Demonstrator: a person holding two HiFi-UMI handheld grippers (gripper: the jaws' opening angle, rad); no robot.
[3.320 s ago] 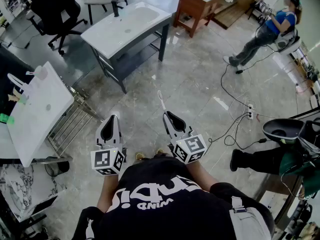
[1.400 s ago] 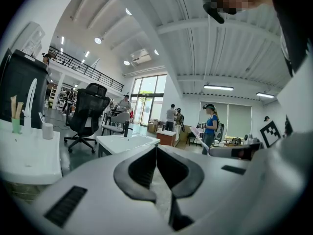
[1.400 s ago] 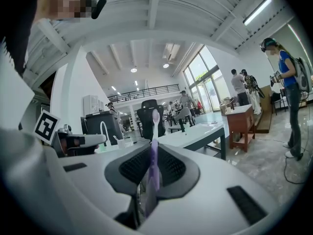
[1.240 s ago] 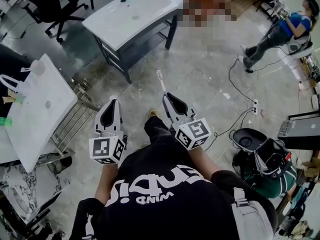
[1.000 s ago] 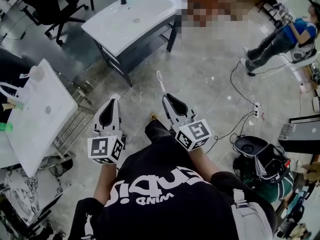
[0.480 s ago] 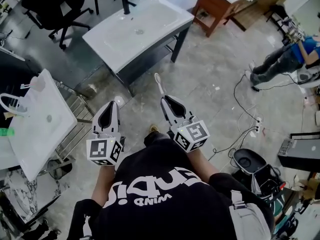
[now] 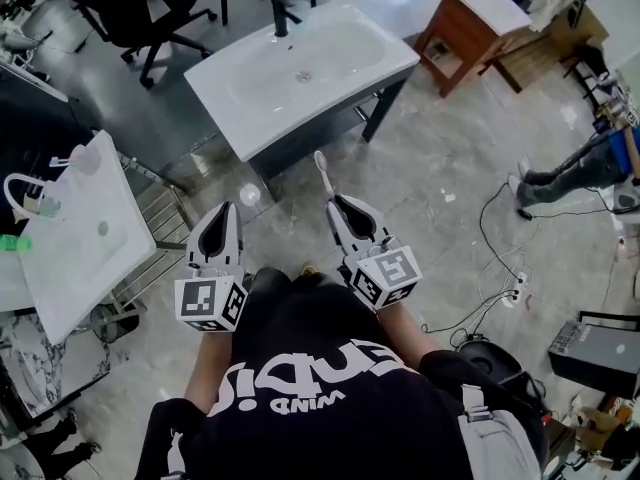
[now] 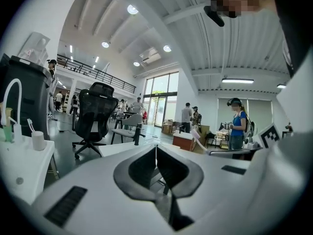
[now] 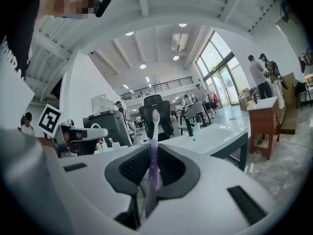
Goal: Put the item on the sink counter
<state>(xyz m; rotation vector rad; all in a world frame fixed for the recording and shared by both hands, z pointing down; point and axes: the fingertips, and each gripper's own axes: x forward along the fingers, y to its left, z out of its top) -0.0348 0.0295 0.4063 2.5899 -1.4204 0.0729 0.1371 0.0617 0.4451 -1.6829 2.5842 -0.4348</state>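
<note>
Short of the sink counter [image 7: 350,48], I held the toothbrush [image 7: 321,175] upright, clamped in the right gripper [image 7: 336,204]. The left gripper [image 7: 223,211] had its jaws together, empty. Next, I judged: reach over the counter, lower, release.

The only lettering stands in white print on the person's black shirt [image 7: 330,398], which the head view shows upside down. A small line looks like "WIND", and the row of big rounded letters beside it is too creased to read with any certainty. The marker cube [image 7: 212,303] on the left claw [image 7: 227,210] and the marker cube [image 7: 386,276] on the right claw [image 7: 334,204] carry black-and-white square code patterns, with no letters or numbers on them.
</note>
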